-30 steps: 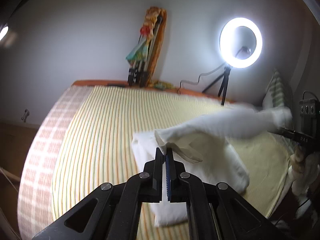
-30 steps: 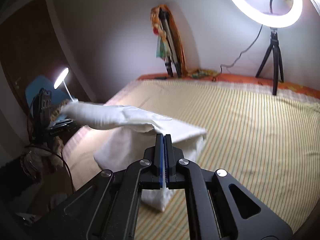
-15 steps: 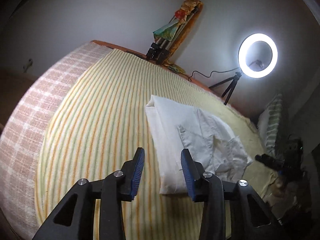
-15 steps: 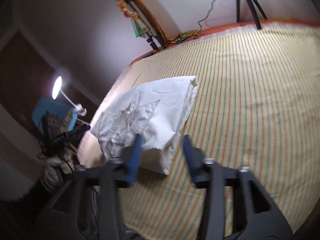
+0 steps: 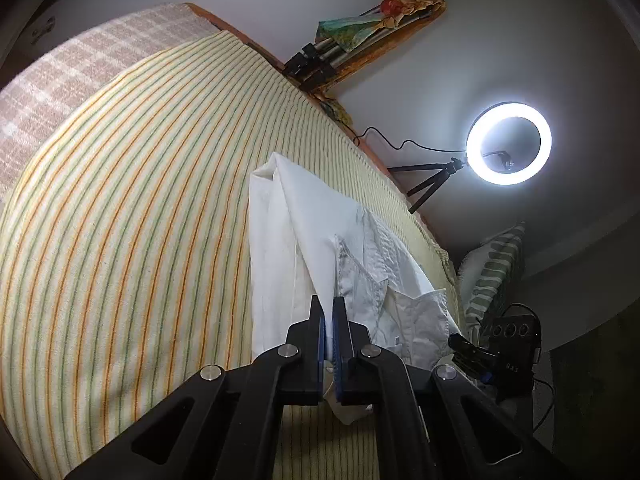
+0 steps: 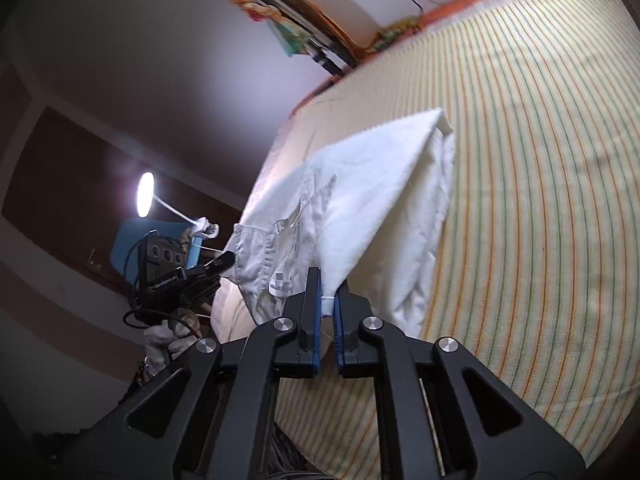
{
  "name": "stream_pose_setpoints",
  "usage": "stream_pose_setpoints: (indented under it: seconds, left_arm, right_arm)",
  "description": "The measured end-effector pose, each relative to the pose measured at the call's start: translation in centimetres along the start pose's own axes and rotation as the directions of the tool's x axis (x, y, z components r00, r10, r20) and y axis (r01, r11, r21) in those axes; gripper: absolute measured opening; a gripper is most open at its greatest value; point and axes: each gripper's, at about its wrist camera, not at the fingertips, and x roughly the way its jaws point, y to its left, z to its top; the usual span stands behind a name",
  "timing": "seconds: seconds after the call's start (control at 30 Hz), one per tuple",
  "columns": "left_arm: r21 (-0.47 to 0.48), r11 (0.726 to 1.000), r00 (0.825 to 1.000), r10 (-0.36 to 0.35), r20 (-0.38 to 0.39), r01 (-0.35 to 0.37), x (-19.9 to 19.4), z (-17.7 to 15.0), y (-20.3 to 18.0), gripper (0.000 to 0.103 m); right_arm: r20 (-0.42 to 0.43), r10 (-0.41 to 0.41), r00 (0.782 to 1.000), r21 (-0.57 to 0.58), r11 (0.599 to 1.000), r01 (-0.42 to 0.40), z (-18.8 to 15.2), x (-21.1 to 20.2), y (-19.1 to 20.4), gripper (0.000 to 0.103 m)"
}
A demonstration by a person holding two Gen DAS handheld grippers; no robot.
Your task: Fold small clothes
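Change since half a second ago: both grippers stood open over the garment then; both have dropped to its near edge and clamped cloth, and each wrist has rolled, so the bed tilts in both views.

Left wrist view, grip: left gripper (image 5: 328, 330), black frame with blue pads, pinched tight on a fold of the white cotton garment (image 5: 288, 248); cloth bunches out below the pads.
Left wrist view, garment: lies part-folded on the yellow bedsheet with thin green and orange stripes (image 5: 132, 208), one flap doubled over; collar and stitched placket show at right, close to the bed's edge.
Left wrist view, surroundings: lit ring light on a small black tripod (image 5: 508, 144) beyond the bed; striped green-and-white pillow (image 5: 494, 276) at right.

Right wrist view, grip: right gripper (image 6: 327, 308) closed on a thin corner of the same garment, a white sliver showing between the pads.
Right wrist view, garment: soft, limp, creased; hem and care label beside the left pad.
Right wrist view, surroundings: small white desk lamp (image 6: 146, 200) glowing at left.

Risk, layers: only the top layer may be caught; lifting would then open the fold.
Risk, evenness: unequal pull between hands could skew the crease.
Risk, slip: thin bite on the right corner may let go under tension.
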Motion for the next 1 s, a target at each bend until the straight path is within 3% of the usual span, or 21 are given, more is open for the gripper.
stream_pose_setpoints:
  seconds: [0.07, 0.13, 0.27, 0.37, 0.4, 0.53, 0.63, 0.8, 1.0]
  left_arm:
    - [0.034, 0.998, 0.998, 0.059, -0.006, -0.058, 0.2, 0.0, 0.4, 0.000]
    - [0.044, 0.993, 0.993, 0.114, -0.044, -0.112, 1.2, -0.7, 1.3, 0.000]
    - [0.100, 0.980, 0.982, 0.180, -0.054, -0.174, 2.3, -1.9, 1.5, 0.000]
    - [0.148, 0.967, 0.976, 0.215, -0.045, -0.207, 1.7, -1.8, 0.9, 0.010]
    - [0.163, 0.963, 0.974, 0.224, -0.038, -0.215, 1.2, -1.6, 0.7, 0.020]
    - [0.241, 0.936, 0.966, 0.252, 0.055, -0.258, -1.9, -0.6, -1.2, 0.028]
    - [0.303, 0.910, 0.959, 0.259, 0.114, -0.282, -2.4, 0.7, -3.5, 0.030]
    - [0.362, 0.888, 0.959, 0.255, 0.124, -0.283, 1.5, 3.2, -6.7, 0.030]
    - [0.431, 0.854, 0.955, 0.282, 0.088, -0.292, 8.1, 4.8, -9.1, 0.030]
  right_arm:
    - [-0.009, -0.015, 1.000, -0.003, 1.000, 0.015, -0.5, 0.1, -0.3, 0.006]
    - [-0.045, -0.087, 0.995, -0.008, 0.996, 0.086, -1.0, 0.9, -1.2, 0.005]
    - [-0.099, -0.155, 0.983, -0.017, 0.988, 0.154, -1.9, 2.3, -2.1, 0.005]
    - [-0.123, -0.194, 0.973, -0.088, 0.979, 0.184, -1.5, 2.2, -0.8, 0.005]
    - [-0.125, -0.223, 0.967, -0.122, 0.971, 0.208, -1.3, 1.8, -0.1, 0.008]
    - [-0.042, -0.295, 0.954, -0.249, 0.928, 0.276, 0.5, -0.3, 2.7, 0.035]
    - [0.039, -0.272, 0.961, -0.306, 0.913, 0.271, 2.6, -0.8, 4.8, 0.035]
    - [0.046, -0.250, 0.967, -0.343, 0.905, 0.250, 6.9, 3.4, 6.9, 0.035]
    - [-0.009, -0.330, 0.944, -0.428, 0.854, 0.294, 9.8, 10.2, 7.7, 0.035]
